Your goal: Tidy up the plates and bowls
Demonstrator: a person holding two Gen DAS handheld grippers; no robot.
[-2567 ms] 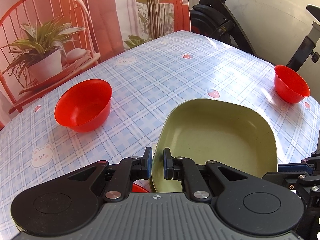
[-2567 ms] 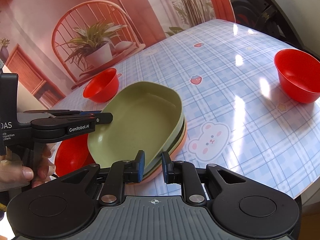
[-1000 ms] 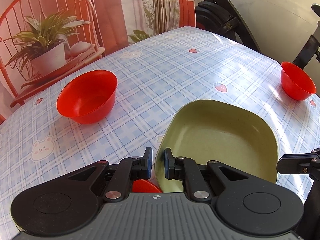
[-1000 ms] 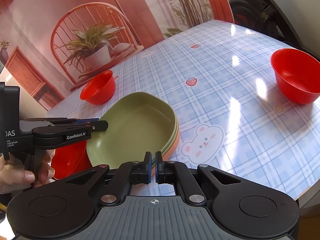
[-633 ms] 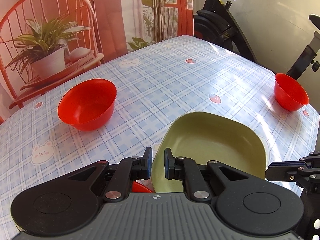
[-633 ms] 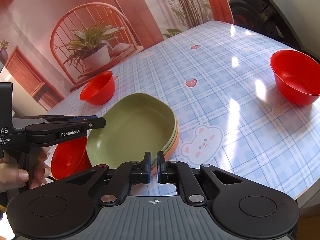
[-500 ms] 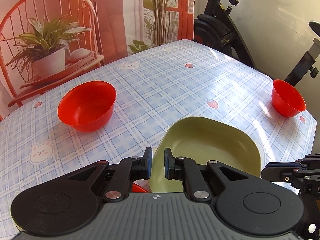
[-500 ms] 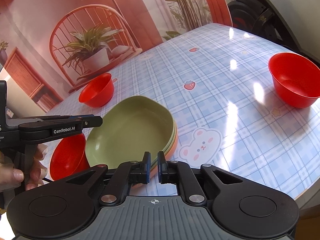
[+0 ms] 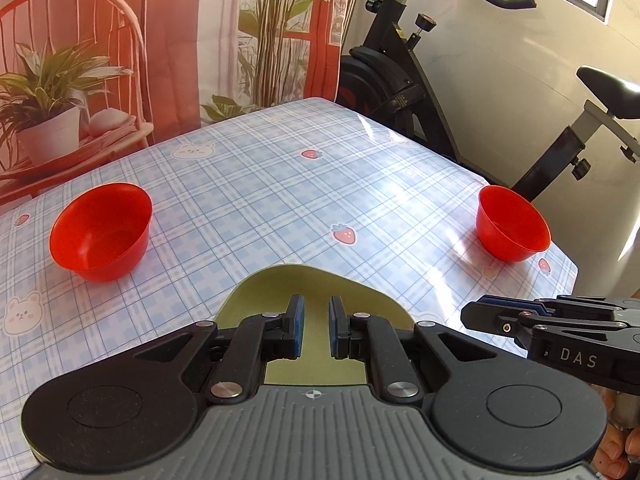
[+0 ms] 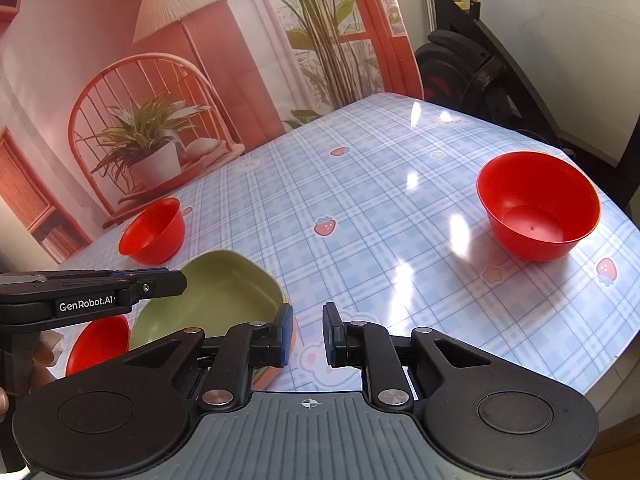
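A green plate (image 9: 320,284) lies on top of an orange plate (image 10: 265,379) near the table's front edge. My left gripper (image 9: 313,328) hovers over the green plate (image 10: 216,292), shut to a narrow gap with no rim pinched in it. From the right wrist view the left gripper (image 10: 182,282) sits above the plate's far-left rim. My right gripper (image 10: 307,334) is just right of the stack, its jaws opening with nothing between them. One red bowl (image 10: 100,344) stands beside the stack, another (image 9: 100,236) at the far left, a third (image 9: 514,228) at the far right.
The table (image 9: 260,184) wears a blue checked cloth, and its right edge (image 10: 600,360) runs close behind the right bowl (image 10: 540,208). An exercise bike (image 9: 400,80) stands behind the table. A person's hand (image 10: 48,350) holds the left gripper.
The right gripper's jaws have parted from shut. Both grippers have risen and tipped upward. The green plate now shows centred under the left fingers instead of stretching off to their right.
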